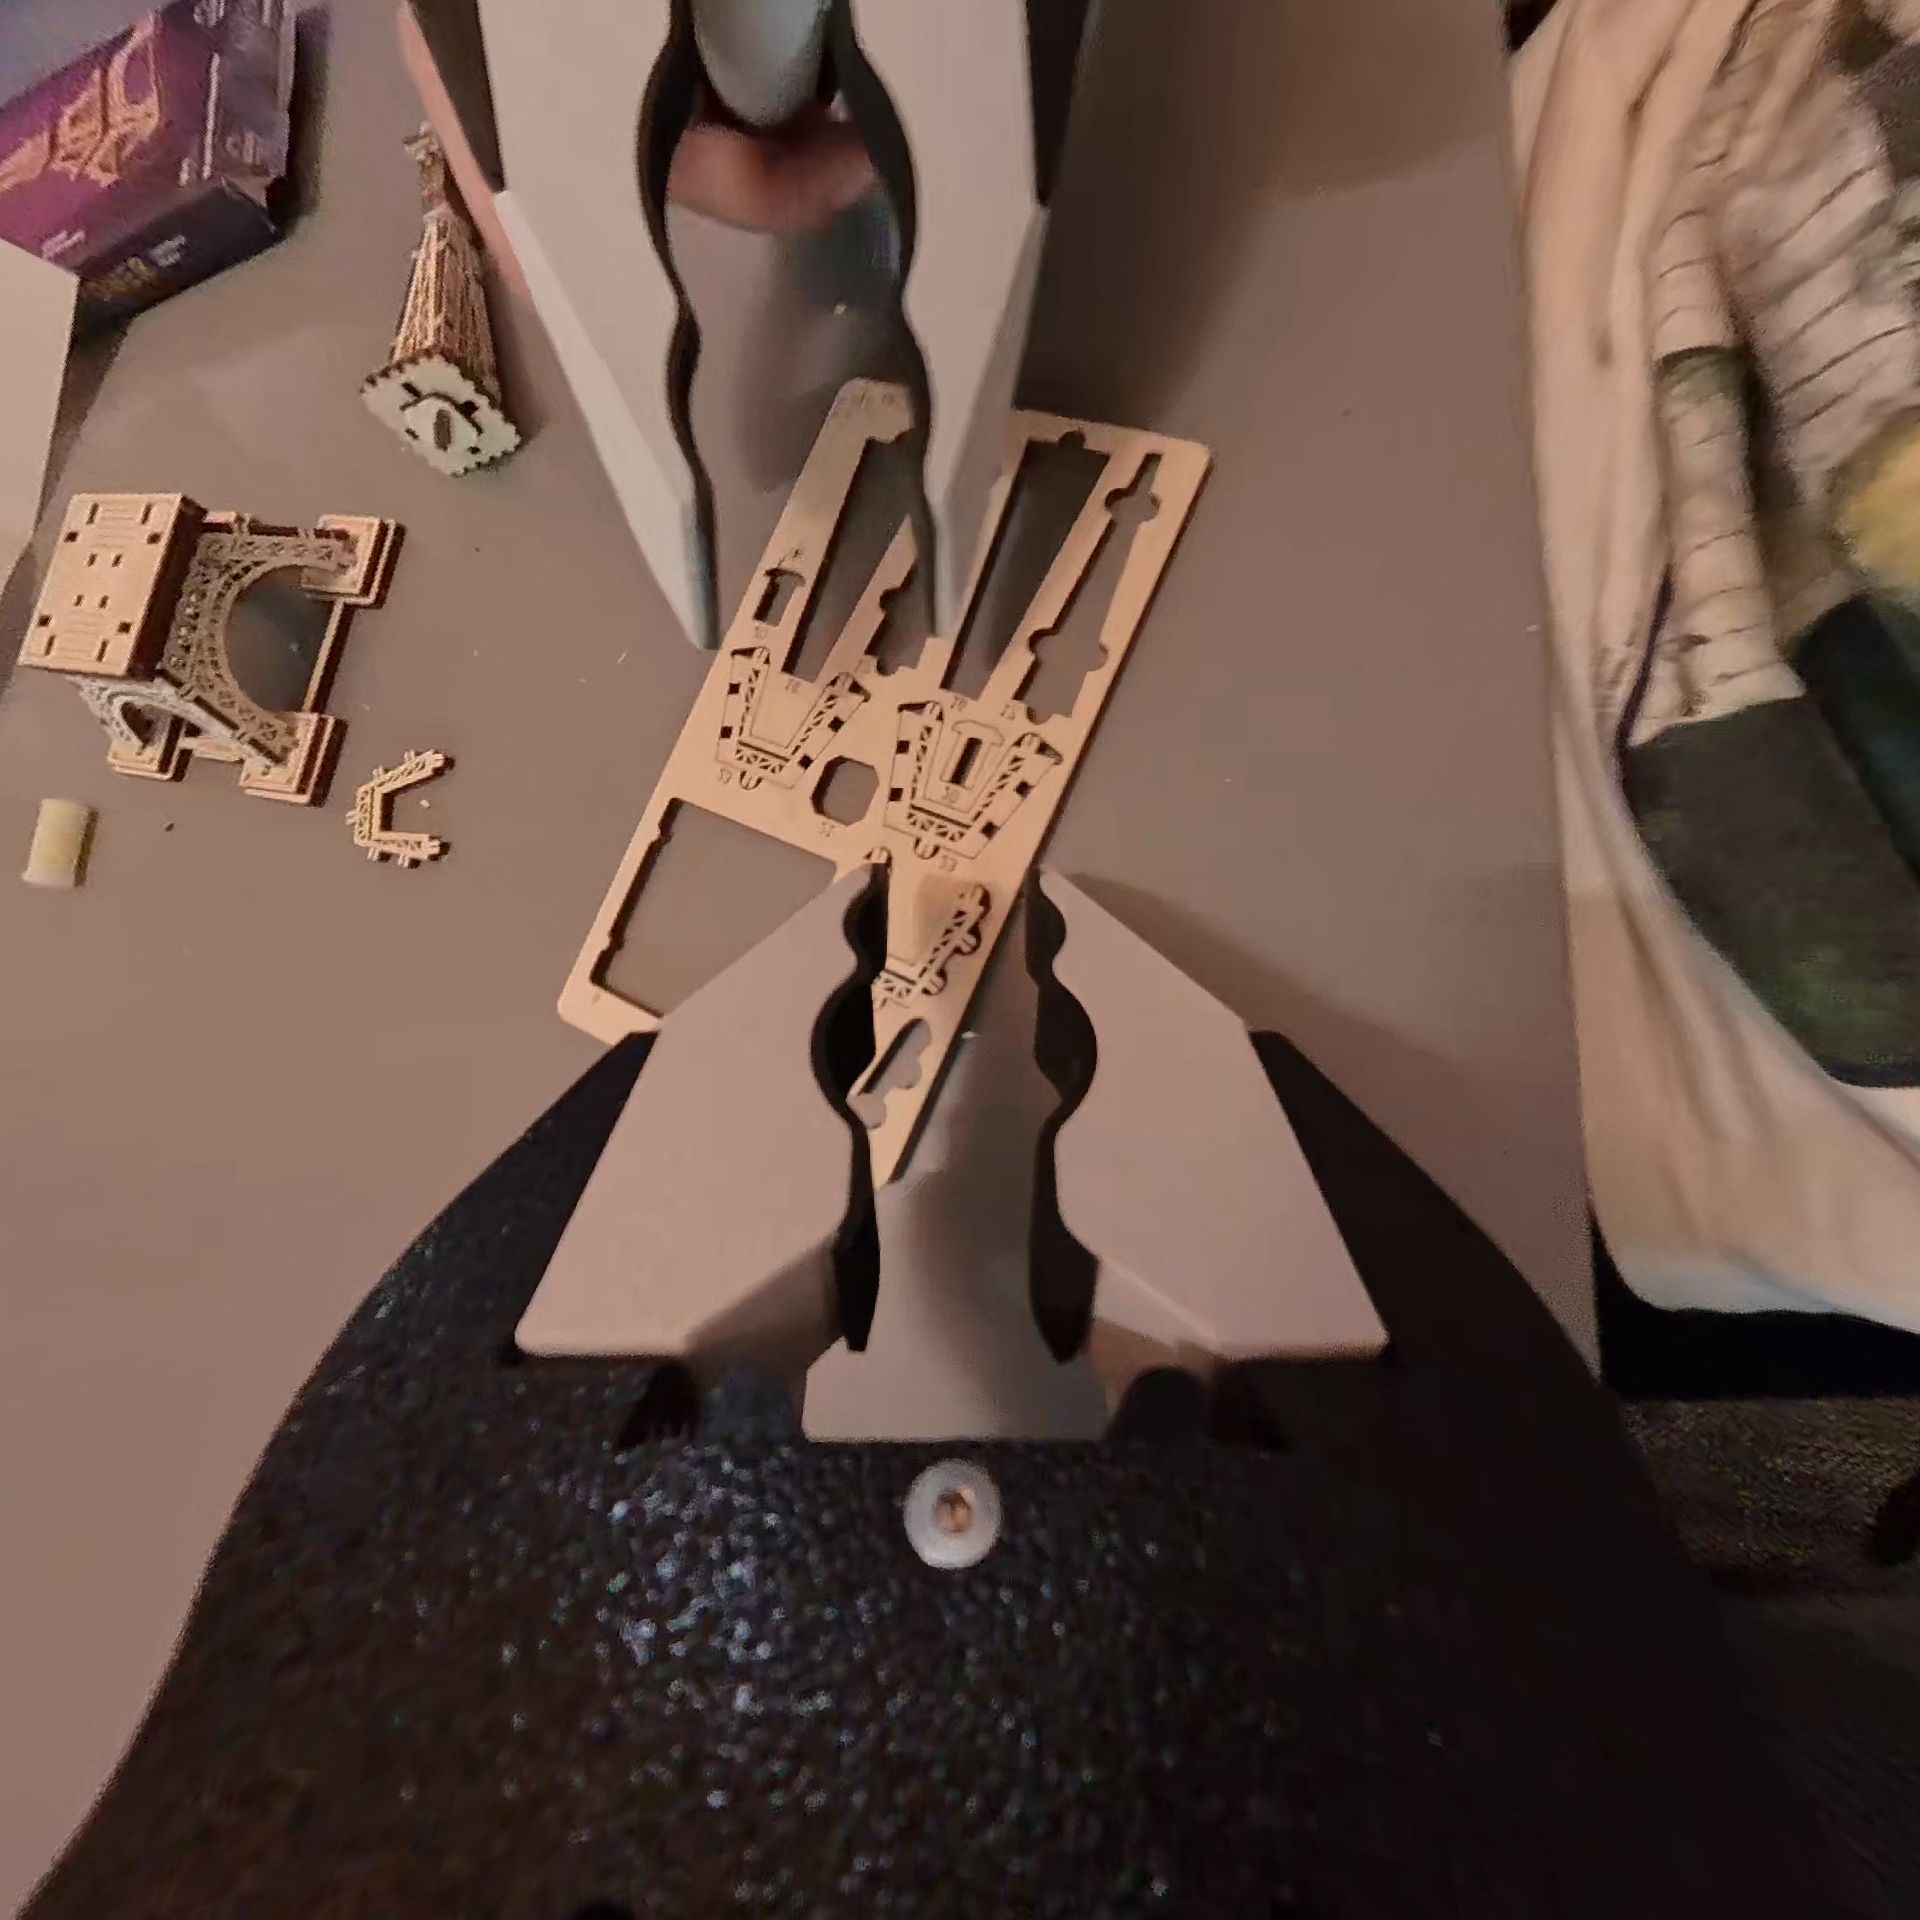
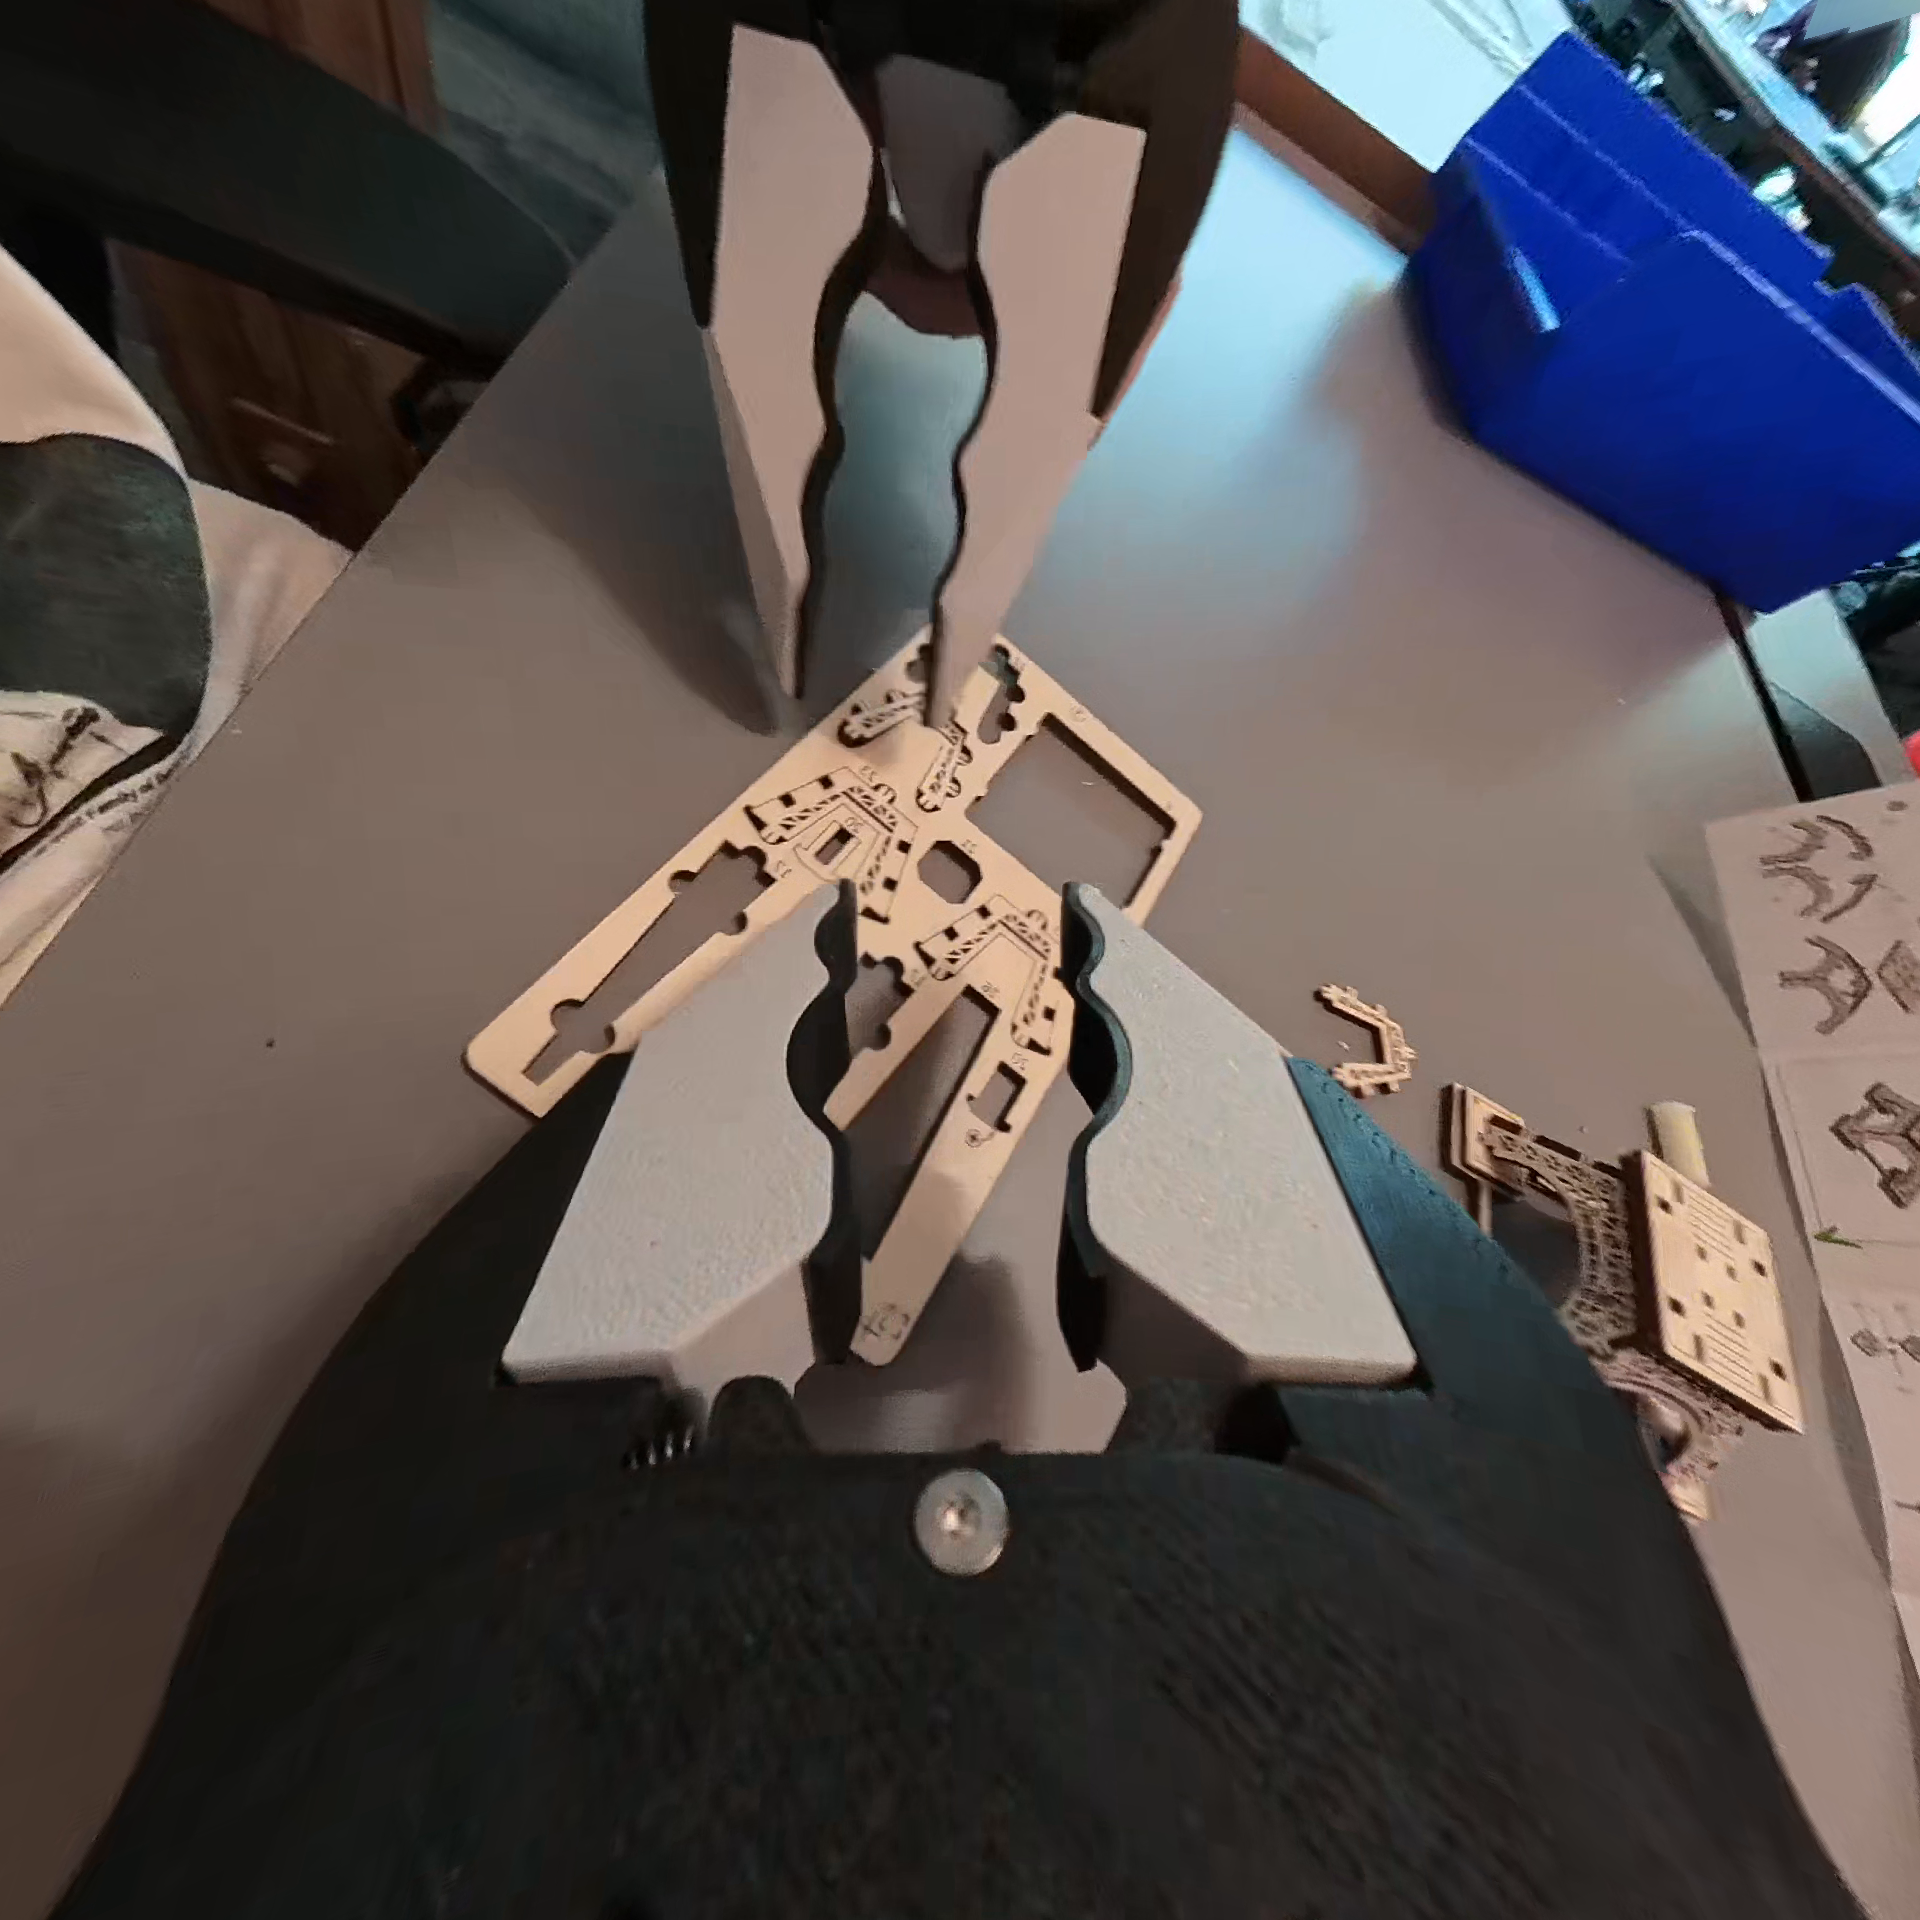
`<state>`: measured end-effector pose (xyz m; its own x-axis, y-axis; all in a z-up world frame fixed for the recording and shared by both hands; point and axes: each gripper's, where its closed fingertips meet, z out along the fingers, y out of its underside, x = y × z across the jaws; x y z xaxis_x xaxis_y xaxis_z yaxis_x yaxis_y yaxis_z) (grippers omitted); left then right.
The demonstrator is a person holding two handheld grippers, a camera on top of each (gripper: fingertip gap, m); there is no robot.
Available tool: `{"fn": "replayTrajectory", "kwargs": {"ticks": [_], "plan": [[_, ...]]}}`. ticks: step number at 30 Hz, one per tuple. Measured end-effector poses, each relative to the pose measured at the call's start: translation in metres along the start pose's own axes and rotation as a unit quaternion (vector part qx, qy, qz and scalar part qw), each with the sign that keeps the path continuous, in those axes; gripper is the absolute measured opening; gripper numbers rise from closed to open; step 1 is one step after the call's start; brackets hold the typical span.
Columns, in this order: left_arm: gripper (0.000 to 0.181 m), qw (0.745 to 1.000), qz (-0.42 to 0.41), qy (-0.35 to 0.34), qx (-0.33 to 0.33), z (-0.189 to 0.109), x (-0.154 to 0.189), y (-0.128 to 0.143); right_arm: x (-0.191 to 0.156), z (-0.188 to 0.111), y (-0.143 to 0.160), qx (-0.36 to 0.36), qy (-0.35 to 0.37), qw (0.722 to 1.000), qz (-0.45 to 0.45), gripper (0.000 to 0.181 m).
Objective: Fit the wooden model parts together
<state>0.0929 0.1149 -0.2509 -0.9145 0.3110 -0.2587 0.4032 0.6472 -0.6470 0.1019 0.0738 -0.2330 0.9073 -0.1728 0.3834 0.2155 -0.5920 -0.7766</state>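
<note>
A flat wooden parts sheet [image 1: 769, 821] lies on the grey table and also shows in the right wrist view [image 2: 1039, 810]. It holds several cut-out lattice parts and empty slots. My left gripper [image 1: 956, 883] is open over the sheet's near end, with one fingertip [image 2: 940, 712] down on a V-shaped lattice part [image 1: 935, 945]. My right gripper [image 2: 958, 899] is open over the opposite end, and its fingers [image 1: 925, 582] straddle a long slot. Neither gripper holds anything.
A built tower base [image 1: 197, 644] [image 2: 1642, 1278], a loose bracket part [image 1: 400, 810] [image 2: 1371, 1039] and a small cream cylinder [image 1: 57, 857] lie beside the sheet. A tower spire [image 1: 442, 343], purple box [image 1: 145, 145], blue bin [image 2: 1662, 343], instruction page [image 2: 1829, 987] and a person's shirt [image 1: 1714, 520] surround it. Across from one pair of fingers to the other is roughly 5 cm. It is some 15 cm from my right tips to the built tower base [image 1: 197, 644]. Seen from the right wrist view [image 2: 1581, 1194] as well.
</note>
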Motion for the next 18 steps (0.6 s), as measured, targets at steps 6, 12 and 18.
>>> {"fn": "replayTrajectory", "kwargs": {"ticks": [6,12,18], "plan": [[0.008,0.999,0.007,-0.003,-0.037,0.007,0.002,0.005,-0.015,0.007,0.003,-0.008,-0.044,0.999,0.005,0.033],[0.0,0.998,-0.007,-0.031,-0.057,0.007,-0.007,0.007,-0.031,0.008,0.005,-0.018,-0.091,0.996,0.001,0.0],[0.009,0.996,0.006,-0.044,-0.08,0.008,-0.014,0.007,-0.03,0.009,0.007,-0.03,-0.102,0.994,0.029,0.0]]}}
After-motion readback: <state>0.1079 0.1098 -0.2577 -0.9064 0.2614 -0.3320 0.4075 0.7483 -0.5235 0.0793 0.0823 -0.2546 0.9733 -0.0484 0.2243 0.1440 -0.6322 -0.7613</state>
